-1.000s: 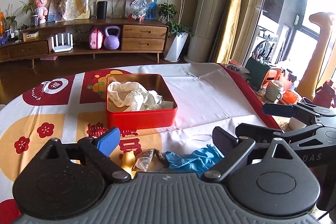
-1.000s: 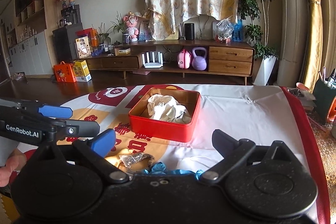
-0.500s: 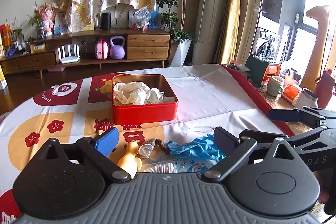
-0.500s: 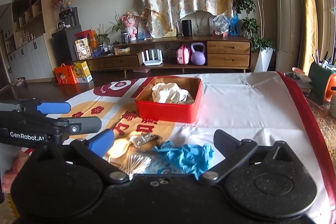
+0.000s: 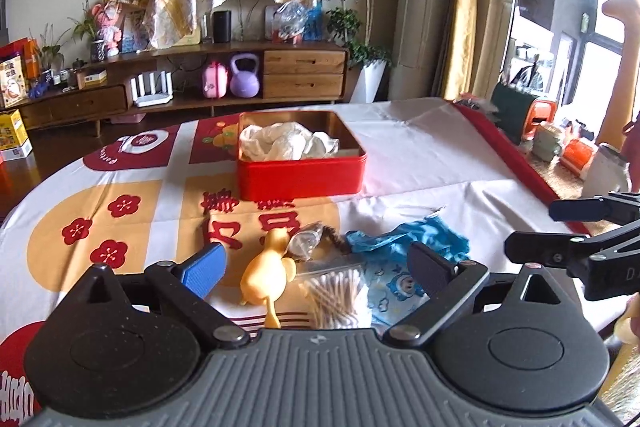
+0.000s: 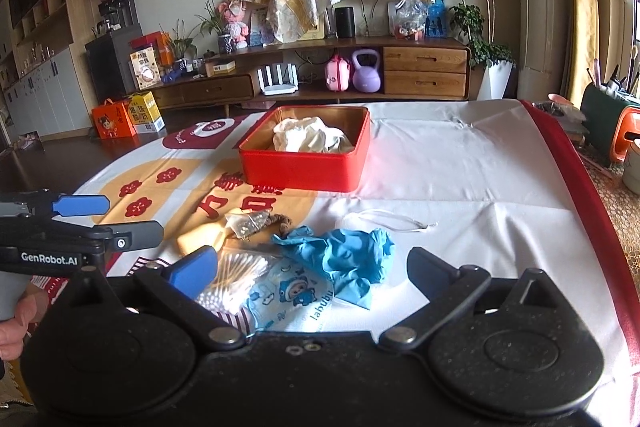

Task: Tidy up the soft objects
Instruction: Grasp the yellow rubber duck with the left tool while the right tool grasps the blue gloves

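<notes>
White cloth printed with red and orange motifs covers the table (image 5: 420, 163), which now fills more of both views than a second ago: both cameras have drawn back and up, and the near pile, then half hidden behind the gripper bodies, is fully exposed. The red tin (image 5: 300, 175) sits at mid-table, unmoved, with crumpled white fabric (image 5: 286, 143) inside it. Near the front edge lies the pile of soft objects: a blue glove (image 6: 340, 259), a yellow rubber duck (image 5: 268, 273), a printed blue packet (image 6: 292, 297), a clear bag of cotton swabs (image 5: 334, 293) and a small clear pouch (image 6: 248, 221), mostly touching or overlapping. A thin white loop (image 6: 384, 221) lies just beyond the glove. The left gripper (image 5: 316, 265) hovers over the pile, level with the table, jaws wide apart and holding nothing. The right gripper (image 6: 312, 269) hovers beside it in the same attitude, jaws likewise spread and empty. Part of a hand (image 6: 16, 319) shows under the left gripper.
</notes>
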